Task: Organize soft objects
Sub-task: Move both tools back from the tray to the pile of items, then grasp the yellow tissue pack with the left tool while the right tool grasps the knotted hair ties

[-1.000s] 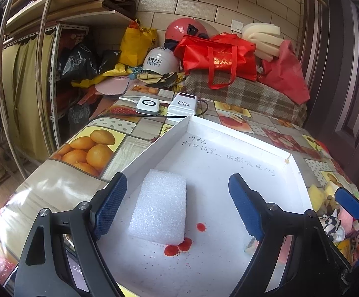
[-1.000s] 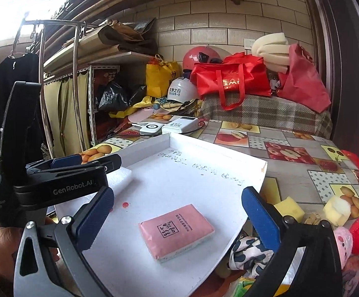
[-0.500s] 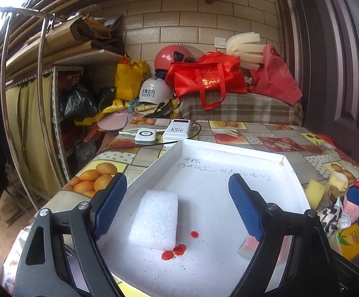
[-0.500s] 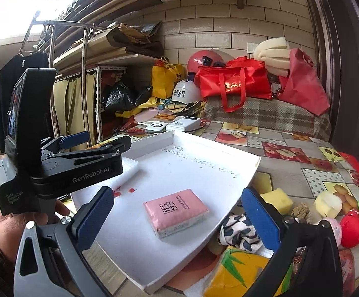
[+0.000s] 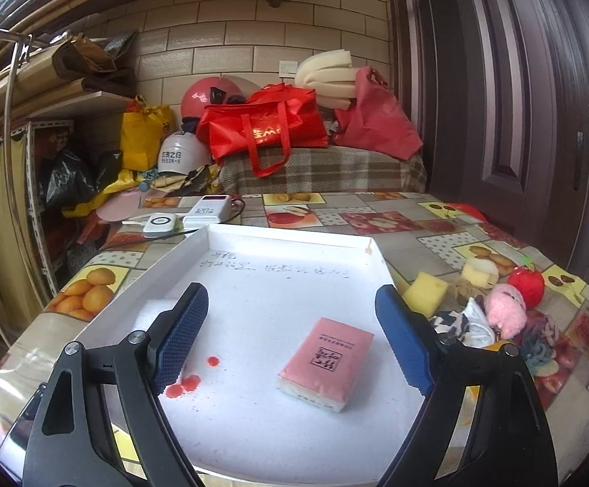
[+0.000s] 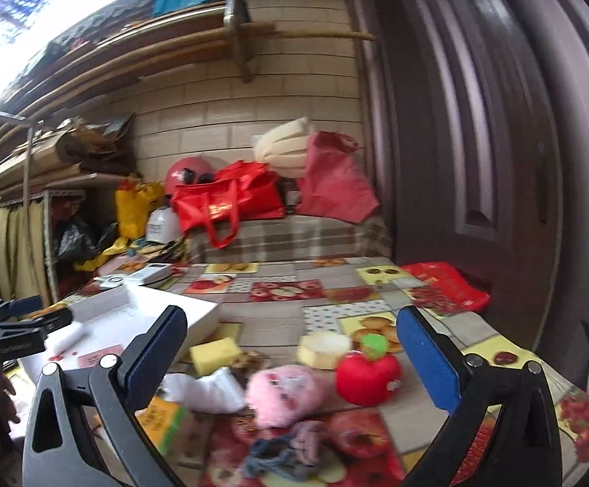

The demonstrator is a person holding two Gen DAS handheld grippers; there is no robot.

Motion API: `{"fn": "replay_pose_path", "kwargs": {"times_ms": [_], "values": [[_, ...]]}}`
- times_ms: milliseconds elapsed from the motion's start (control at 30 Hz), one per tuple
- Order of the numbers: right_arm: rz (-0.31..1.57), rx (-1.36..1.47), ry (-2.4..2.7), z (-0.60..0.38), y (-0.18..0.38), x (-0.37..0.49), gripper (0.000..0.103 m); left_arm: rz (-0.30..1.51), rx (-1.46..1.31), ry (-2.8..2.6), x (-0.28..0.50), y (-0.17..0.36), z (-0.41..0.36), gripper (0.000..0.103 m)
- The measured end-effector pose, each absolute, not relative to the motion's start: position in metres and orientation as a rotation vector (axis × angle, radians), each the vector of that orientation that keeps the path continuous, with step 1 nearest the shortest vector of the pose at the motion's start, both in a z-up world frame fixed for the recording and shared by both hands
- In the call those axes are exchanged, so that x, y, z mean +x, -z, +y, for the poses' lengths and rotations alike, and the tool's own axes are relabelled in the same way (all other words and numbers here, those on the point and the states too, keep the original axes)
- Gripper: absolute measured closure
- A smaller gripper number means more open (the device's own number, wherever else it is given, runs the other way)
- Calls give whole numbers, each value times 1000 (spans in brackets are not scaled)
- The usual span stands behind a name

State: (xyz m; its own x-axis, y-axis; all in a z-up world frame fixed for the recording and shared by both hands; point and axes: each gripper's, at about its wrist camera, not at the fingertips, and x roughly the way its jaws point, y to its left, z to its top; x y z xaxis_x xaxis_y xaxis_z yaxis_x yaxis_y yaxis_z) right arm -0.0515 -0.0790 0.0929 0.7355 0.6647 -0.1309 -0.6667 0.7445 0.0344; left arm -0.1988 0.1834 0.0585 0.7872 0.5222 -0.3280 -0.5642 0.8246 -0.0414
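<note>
Your left gripper (image 5: pixel 292 337) hangs over the white tray (image 5: pixel 286 239), jaws spread wide and holding nothing. Between the fingers lies the pink tissue pack (image 5: pixel 326 363), flat on the tray floor toward its right side. Behind the left finger, a white foam block (image 5: pixel 154 312) rests on the tray near its left wall, with red spots (image 5: pixel 182 385) just in front of it.

Your right gripper (image 6: pixel 292 359) is also parted and empty, poised above the soft items heaped on the fruit-print tablecloth (image 6: pixel 278 308) to the right of the tray. Nearest the tray sits a yellow sponge (image 6: pixel 215 355) just off its corner; farther right come a pink plush toy (image 6: pixel 282 395), a red apple plush (image 6: pixel 367 371) and a pale round sponge (image 6: pixel 322 349) behind them. A grey-blue cloth tangle (image 6: pixel 284 452) lies in front of the pink plush toy.
</note>
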Motion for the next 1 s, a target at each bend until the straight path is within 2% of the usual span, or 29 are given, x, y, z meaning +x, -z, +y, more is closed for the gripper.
{"fn": "replay_pose_path", "kwargs": {"times_ms": [233, 367, 500, 667, 1000], "values": [[421, 113, -629, -123, -77, 26, 0, 347, -140, -432, -187, -57, 163, 18], [478, 115, -714, -122, -72, 29, 0, 408, -137, -284, -173, -54, 142, 18], [489, 22, -823, -110, -71, 15, 0, 456, -84, -122, -160, -53, 112, 18], [623, -117, -913, -81, -57, 17, 0, 544, 44, -82, -142, -49, 84, 18], [804, -414, -1001, -29, -25, 6, 0, 633, 59, -124, -131, -38, 85, 18]]}}
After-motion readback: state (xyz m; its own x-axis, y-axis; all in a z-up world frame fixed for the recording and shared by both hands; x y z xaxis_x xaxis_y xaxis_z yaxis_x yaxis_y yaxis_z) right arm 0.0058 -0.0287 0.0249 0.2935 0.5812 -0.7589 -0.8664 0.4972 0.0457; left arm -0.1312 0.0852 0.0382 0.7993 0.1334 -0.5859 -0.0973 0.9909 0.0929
